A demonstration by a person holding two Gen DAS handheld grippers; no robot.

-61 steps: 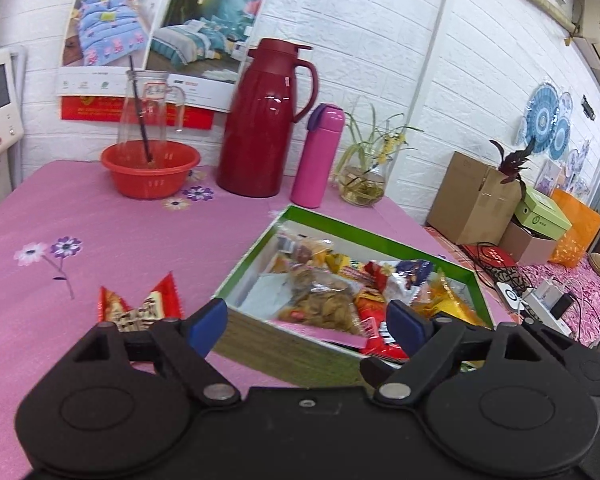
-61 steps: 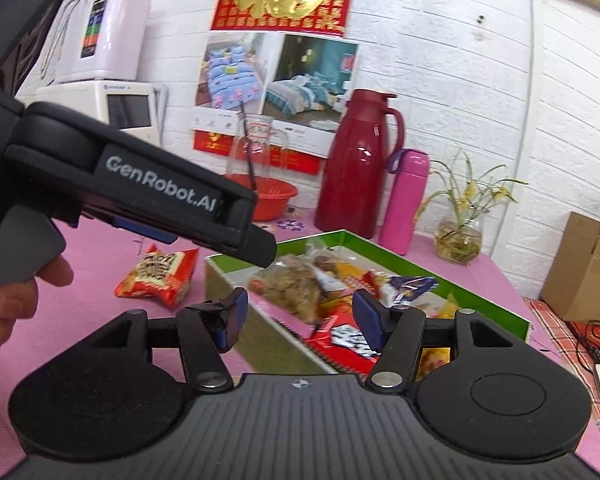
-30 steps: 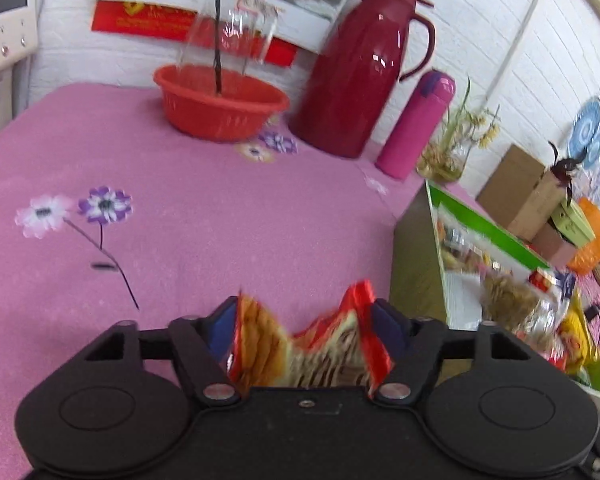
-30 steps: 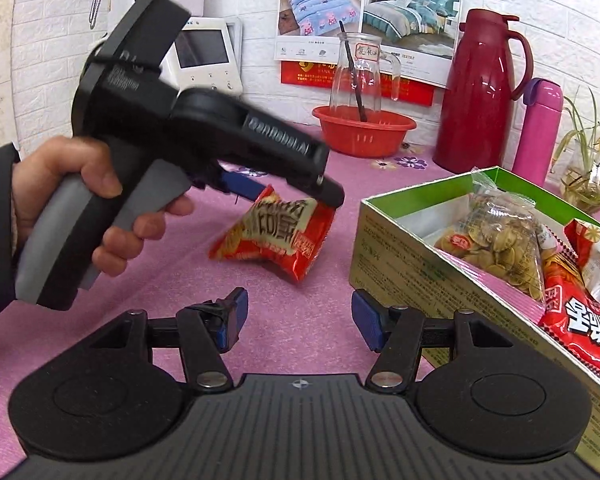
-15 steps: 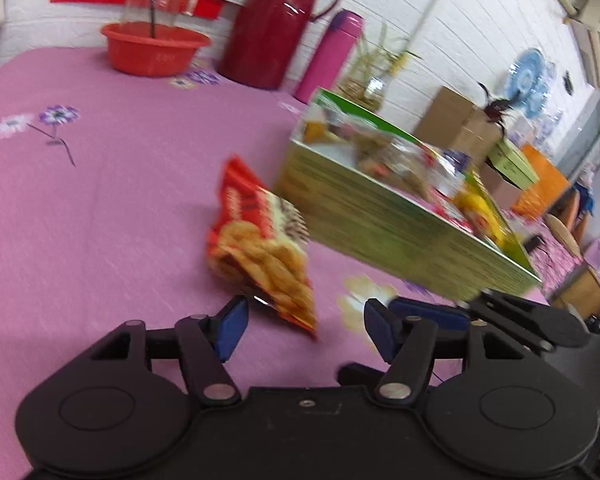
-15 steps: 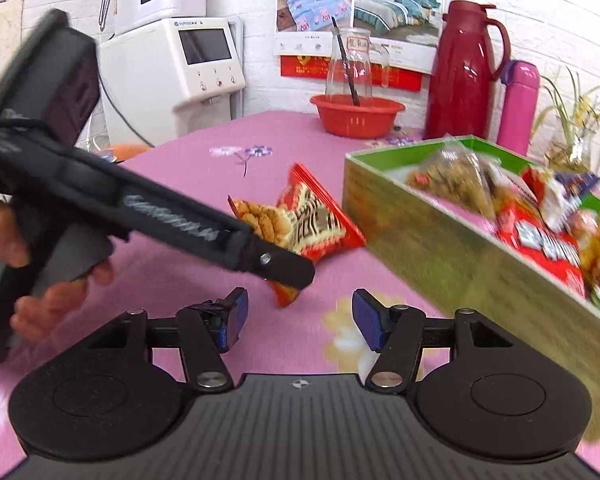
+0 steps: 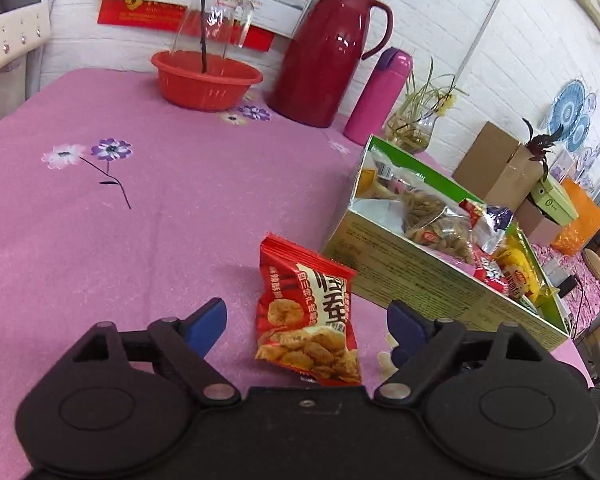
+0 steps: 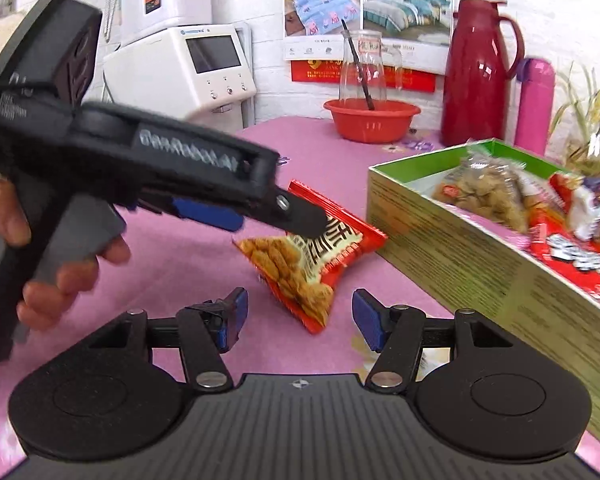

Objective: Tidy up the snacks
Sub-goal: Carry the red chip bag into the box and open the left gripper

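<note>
Table wore a pink flowered cloth. On it lay a red snack packet just beside a green box of snacks. At the far edge stood a red basin, red jug, pink flask and plant vase.

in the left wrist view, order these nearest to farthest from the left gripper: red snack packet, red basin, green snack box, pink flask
1. Red snack packet, lying on the cloth between the open fingers of the left gripper.
2. Green snack box, just right of the packet.
3. Pink flask, far right, behind the box.
4. Red basin, far back, left of centre; close to the flask's rank.
</note>
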